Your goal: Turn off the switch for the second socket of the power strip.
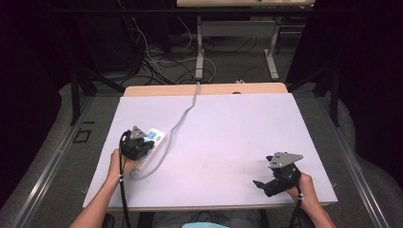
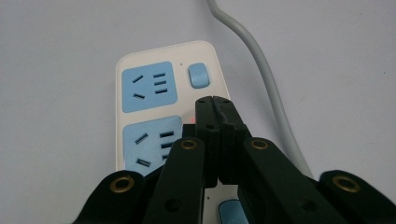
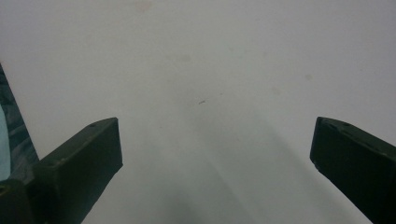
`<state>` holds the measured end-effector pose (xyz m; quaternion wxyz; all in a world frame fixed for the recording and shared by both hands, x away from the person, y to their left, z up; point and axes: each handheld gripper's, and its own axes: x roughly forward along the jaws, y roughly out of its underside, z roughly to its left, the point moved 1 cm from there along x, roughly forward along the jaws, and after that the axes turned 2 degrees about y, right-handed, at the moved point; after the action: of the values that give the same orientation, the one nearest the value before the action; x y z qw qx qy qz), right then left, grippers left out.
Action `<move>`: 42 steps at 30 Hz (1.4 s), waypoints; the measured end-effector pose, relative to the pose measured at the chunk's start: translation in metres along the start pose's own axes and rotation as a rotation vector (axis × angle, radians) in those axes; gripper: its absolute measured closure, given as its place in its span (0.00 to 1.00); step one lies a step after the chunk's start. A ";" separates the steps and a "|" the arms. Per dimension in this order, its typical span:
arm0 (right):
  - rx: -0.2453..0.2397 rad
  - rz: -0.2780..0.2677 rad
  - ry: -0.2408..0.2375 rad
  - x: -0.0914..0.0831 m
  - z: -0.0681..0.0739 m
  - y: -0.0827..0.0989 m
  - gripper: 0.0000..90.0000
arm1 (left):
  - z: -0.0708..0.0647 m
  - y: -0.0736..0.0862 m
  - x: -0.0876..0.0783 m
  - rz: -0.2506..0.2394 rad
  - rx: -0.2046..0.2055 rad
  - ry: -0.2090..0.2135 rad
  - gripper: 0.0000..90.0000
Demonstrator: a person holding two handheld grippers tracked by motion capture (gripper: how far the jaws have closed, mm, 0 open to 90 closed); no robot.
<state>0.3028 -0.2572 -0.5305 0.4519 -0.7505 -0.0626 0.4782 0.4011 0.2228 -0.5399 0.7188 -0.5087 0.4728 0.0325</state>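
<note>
Jaws of the left gripper (image 2: 214, 101) press together empty, tips over the white plastic power strip with blue sockets (image 2: 149, 86), beside a small red light; its grey cable (image 2: 266, 70) trails away. Right gripper (image 3: 212, 140) gapes wide above the bare white tabletop (image 3: 210, 60)

The power strip (image 2: 154, 93) looks like smooth white plastic with a slight sheen, its socket faces matt light blue, its cord (image 2: 266, 79) smooth grey rubbery plastic. The left gripper (image 2: 214, 103) is matt black plastic with brass-coloured rivets. The table (image 1: 228, 137) carries a matt white sheet, faintly stained; a wood edge shows behind.
</note>
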 end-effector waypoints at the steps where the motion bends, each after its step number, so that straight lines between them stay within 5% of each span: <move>1: 0.000 0.000 0.000 0.000 0.000 0.000 0.02 | 0.000 0.000 0.000 0.003 0.002 0.004 1.00; 10: -0.012 -0.006 0.001 0.001 0.000 0.000 0.02 | 0.000 0.001 0.000 -0.009 0.007 -0.001 1.00; 25: -0.014 -0.005 -0.005 0.001 0.000 0.000 0.02 | 0.003 0.004 0.001 -0.031 -0.045 0.023 1.00; 42: -0.016 0.001 -0.008 0.001 0.000 0.000 0.02 | 0.002 0.005 0.001 -0.040 -0.041 0.009 1.00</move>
<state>0.3037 -0.2568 -0.5310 0.4453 -0.7524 -0.0679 0.4807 0.4005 0.2259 -0.5442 0.7066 -0.5330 0.4648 0.0255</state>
